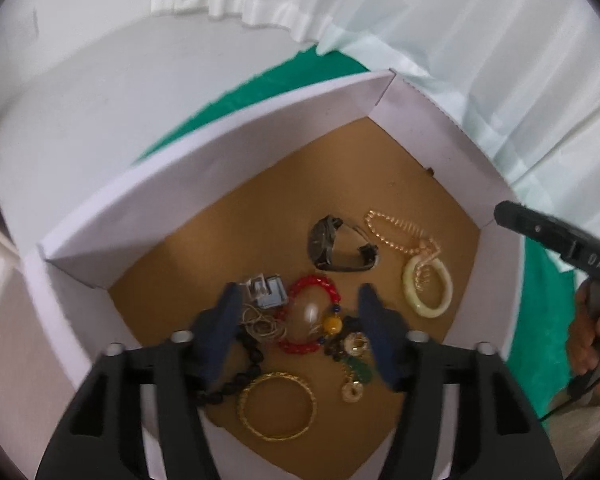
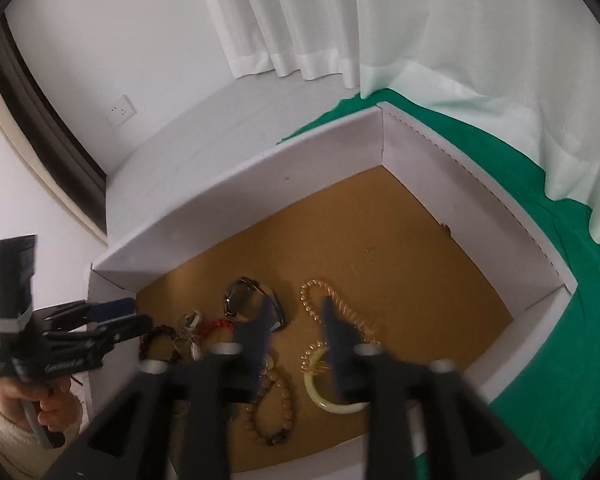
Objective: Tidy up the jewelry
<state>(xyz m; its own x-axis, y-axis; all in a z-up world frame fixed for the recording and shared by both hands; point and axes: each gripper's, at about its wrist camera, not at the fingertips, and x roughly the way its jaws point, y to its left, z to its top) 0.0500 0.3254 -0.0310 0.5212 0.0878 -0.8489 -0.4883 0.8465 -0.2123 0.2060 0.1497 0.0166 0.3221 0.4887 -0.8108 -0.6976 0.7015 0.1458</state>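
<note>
A white cardboard box (image 1: pixel 204 184) with a brown floor holds the jewelry. My left gripper (image 1: pixel 300 300) is open above a red bead bracelet (image 1: pixel 314 284), a clear oval stone (image 1: pixel 306 314) and a yellow bead (image 1: pixel 332 325). A gold bangle (image 1: pixel 277 406), black beads (image 1: pixel 236 380), a green pendant (image 1: pixel 358 372), a dark watch (image 1: pixel 332 246), a gold chain (image 1: pixel 392 236) and a pale jade bangle (image 1: pixel 428 290) lie around. My right gripper (image 2: pixel 294 306) is open over the box, between the watch (image 2: pixel 252 304) and the chain (image 2: pixel 332 308), above the jade bangle (image 2: pixel 328 396).
The box (image 2: pixel 260 208) sits on a green cloth (image 2: pixel 540 360). White curtains (image 2: pixel 420 20) hang behind it. A clear clip (image 1: pixel 266 292) and thin wire lie by the left finger. Brown beads (image 2: pixel 272 412) lie near the box front. The left gripper (image 2: pixel 104 320) shows at the box's left wall.
</note>
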